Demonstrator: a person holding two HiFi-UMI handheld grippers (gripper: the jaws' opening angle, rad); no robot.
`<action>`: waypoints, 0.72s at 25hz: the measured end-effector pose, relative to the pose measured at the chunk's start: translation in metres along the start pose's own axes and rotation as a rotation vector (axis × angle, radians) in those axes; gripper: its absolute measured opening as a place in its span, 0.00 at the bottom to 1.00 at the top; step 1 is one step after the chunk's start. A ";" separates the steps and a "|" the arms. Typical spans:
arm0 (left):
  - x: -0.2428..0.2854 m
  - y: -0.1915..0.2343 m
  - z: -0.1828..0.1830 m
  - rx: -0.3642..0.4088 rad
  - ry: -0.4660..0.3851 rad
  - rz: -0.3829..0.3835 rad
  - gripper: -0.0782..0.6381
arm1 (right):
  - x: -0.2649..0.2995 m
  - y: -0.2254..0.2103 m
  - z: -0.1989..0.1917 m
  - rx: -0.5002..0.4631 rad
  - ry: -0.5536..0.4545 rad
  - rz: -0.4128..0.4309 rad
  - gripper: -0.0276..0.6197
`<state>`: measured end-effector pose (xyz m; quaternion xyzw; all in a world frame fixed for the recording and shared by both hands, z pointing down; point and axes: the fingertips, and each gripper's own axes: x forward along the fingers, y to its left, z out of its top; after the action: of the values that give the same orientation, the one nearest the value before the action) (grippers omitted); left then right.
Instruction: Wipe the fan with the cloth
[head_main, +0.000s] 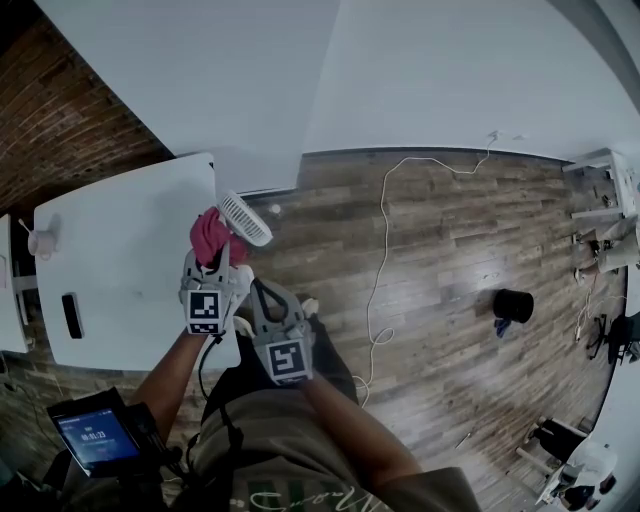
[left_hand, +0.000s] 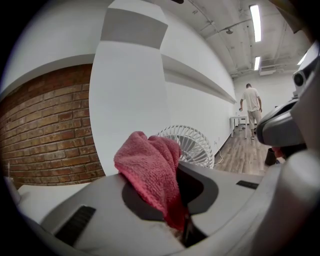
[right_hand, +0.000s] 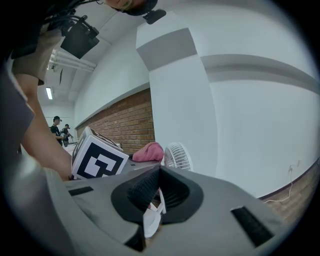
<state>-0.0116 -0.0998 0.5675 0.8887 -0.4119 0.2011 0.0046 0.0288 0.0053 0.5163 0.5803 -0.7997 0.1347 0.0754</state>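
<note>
Closest to me is the right gripper (right_hand: 159, 175), low and to the right of its partner. Its jaws are pressed together on a small white piece (right_hand: 151, 216); I can't tell whether that piece belongs to the fan.

Just ahead and to the left sits the left gripper (head_main: 220, 258). Its jaws are pinching the cloth (head_main: 208, 236), a pink-red terry rag that bunches up out of them and flops over the tips.

Now the relation that matters. The fan (head_main: 245, 218) lies straight on from the left gripper, a touch further out and to the right of the cloth. From above, rag and fan rim sit right beside each other; I can't say whether they touch. Along the left gripper's own line, the cloth covers the left part of the grille. So the left hand is clearly the nearer one, and I judge the wipe calls for a short push forward and right.

The fan itself is white, with a round guard of thin radial ribs. From overhead I see it nearly edge-on, its long axis slanting from far left to near right. It sits just off the right edge of the white table (head_main: 120, 260), with the white pillar (left_hand: 130, 100) behind it.
</note>
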 end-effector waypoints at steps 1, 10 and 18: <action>-0.002 0.000 -0.001 -0.001 0.000 0.003 0.20 | -0.001 0.000 0.000 0.002 -0.002 0.000 0.04; -0.014 -0.008 -0.007 -0.002 0.011 0.020 0.20 | -0.013 -0.003 -0.003 -0.003 -0.004 0.002 0.04; -0.024 -0.008 -0.016 -0.002 0.034 0.036 0.20 | -0.014 -0.012 -0.002 0.008 -0.005 0.008 0.04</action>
<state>-0.0256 -0.0740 0.5746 0.8776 -0.4280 0.2159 0.0087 0.0446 0.0149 0.5156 0.5779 -0.8015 0.1366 0.0706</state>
